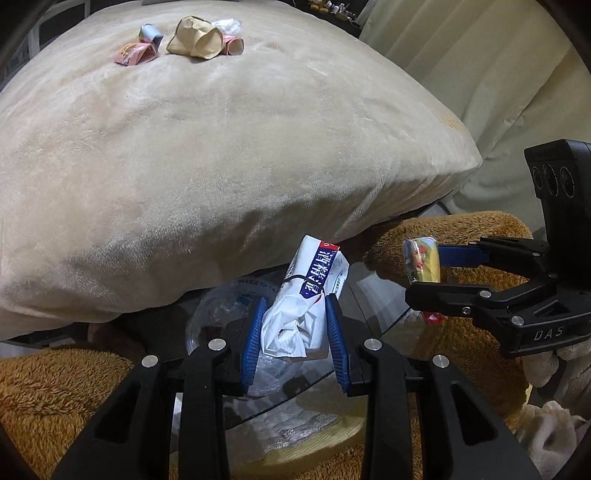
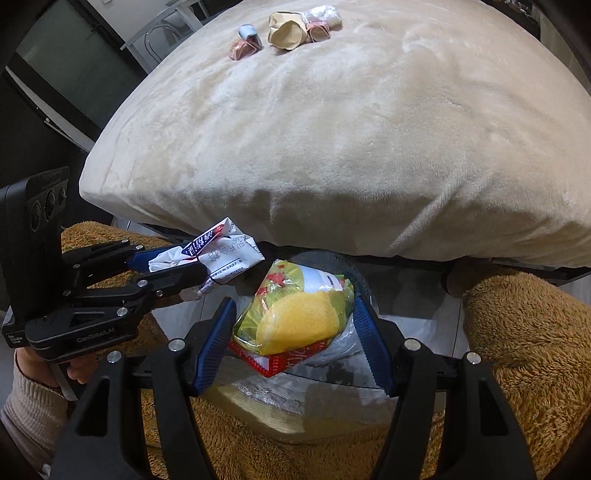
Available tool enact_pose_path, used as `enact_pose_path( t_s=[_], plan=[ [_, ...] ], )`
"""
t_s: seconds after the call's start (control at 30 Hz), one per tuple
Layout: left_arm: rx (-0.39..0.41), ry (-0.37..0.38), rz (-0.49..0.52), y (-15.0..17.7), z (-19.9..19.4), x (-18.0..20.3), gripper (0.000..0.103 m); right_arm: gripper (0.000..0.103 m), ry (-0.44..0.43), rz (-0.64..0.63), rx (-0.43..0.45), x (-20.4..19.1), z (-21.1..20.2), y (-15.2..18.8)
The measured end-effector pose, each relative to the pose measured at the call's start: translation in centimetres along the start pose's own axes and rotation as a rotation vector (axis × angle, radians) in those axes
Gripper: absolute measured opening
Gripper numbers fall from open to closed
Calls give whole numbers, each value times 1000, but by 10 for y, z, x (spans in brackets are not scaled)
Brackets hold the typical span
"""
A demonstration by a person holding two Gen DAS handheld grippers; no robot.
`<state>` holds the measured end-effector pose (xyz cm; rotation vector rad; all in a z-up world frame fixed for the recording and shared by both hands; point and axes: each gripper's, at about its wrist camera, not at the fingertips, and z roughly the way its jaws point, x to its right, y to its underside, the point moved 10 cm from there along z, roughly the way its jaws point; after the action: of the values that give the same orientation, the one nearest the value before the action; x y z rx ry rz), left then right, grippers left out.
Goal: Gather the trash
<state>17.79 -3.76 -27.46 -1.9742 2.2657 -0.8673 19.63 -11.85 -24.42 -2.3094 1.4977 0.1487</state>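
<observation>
Between our left gripper's (image 1: 297,325) blue pads sits a crumpled white wrapper with blue print (image 1: 310,306), the jaws closed narrowly on its sides. Our right gripper (image 2: 295,328) has its jaws set wider, pinching a green and yellow snack packet (image 2: 299,314) with a red edge showing beneath. Both pieces hang over a clear plastic bag (image 1: 229,306) that lies below the grippers, between folds of brown fleece blanket (image 2: 528,332); we see the bag's crinkled film under each load. From the left wrist view, the right gripper reaches in from the side with its packet just beside our wrapper, apart from it. Beyond, a large beige cushion (image 1: 229,147) rises. Far across its top lie a crumpled brown paper bag (image 1: 195,38), two pink wrappers (image 1: 136,53) and a small blue-grey wrapper (image 1: 149,33), close together.
</observation>
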Motion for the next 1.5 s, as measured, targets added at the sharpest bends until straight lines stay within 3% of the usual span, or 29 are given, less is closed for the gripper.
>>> enact_pose_path(
  t_s=[0.7, 1.13, 1.2, 1.27, 1.3, 1.5],
  plan=[
    [-194, 2, -70, 26, 74, -24, 32, 65, -21, 48, -173, 18, 67, 9],
    [-215, -8, -66, 31, 82, -29, 32, 66, -14, 50, -189, 17, 70, 8],
    [-211, -1, -71, 31, 81, -29, 36, 66, -34, 57, -190, 16, 69, 8],
    [-224, -18, -68, 32, 82, -32, 58, 79, -56, 76, -198, 17, 69, 8],
    [-216, -34, -70, 31, 81, -34, 62, 79, -44, 73, -192, 18, 69, 7],
    [-194, -46, -91, 28, 74, -39, 62, 79, -25, 65, -175, 18, 60, 3]
  ],
)
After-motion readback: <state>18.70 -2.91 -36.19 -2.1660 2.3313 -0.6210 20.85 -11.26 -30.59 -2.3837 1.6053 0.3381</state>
